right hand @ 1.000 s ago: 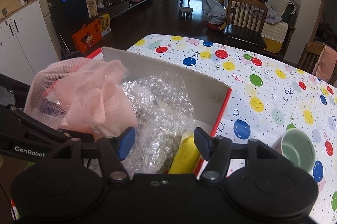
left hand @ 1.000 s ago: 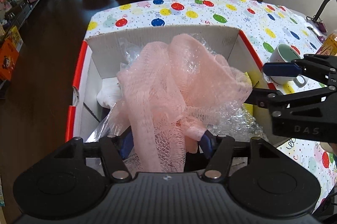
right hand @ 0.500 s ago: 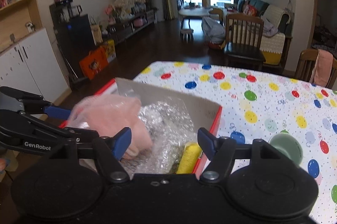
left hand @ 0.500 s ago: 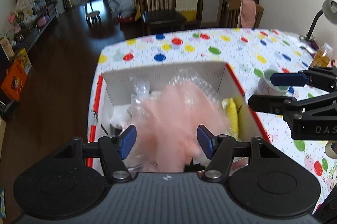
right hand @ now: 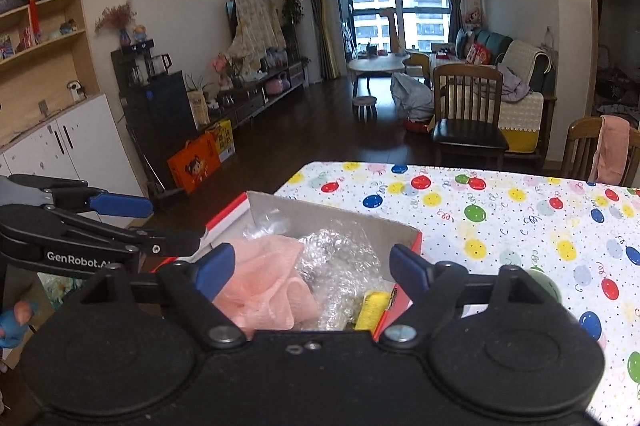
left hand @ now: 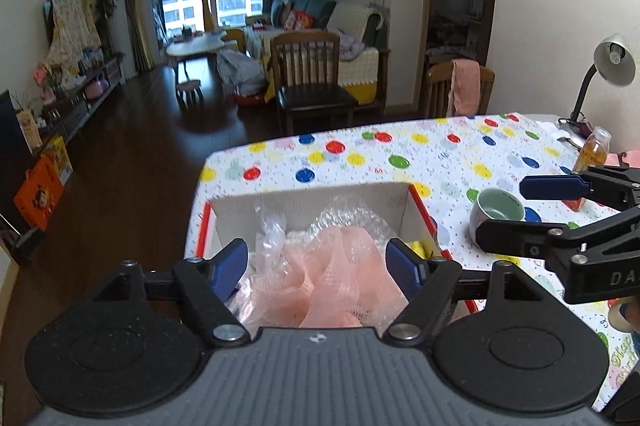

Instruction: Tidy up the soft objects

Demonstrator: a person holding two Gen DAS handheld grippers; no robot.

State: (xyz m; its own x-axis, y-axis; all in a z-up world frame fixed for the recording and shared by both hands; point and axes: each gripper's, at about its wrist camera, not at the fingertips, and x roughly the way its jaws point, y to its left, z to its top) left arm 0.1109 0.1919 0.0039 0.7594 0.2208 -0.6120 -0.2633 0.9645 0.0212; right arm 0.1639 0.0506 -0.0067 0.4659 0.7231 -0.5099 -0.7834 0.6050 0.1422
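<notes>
Both the left gripper (left hand: pixel 318 268) and right gripper (right hand: pixel 312 272) have just been opening, jaws wide, nothing between them. The pink mesh (left hand: pixel 336 274) lies in the cardboard box (left hand: pixel 320 201), seemingly atop bubble wrap (right hand: pixel 340 262).

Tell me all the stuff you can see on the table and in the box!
cardboard box: one, white inside with red edges, on the table's near left corner
pink mesh cloth: one, pink, in the box on top
bubble wrap: one heap, clear, in the box under the cloth
yellow thing: one, yellow, at the box's right wall
cup: one, pale green inside, on the table right of the box
bottle: one, orange drink, far right
tablecloth: one, white with coloured balloons
left hand-held gripper: open, above the box
right hand-held gripper: open, above the box
</notes>
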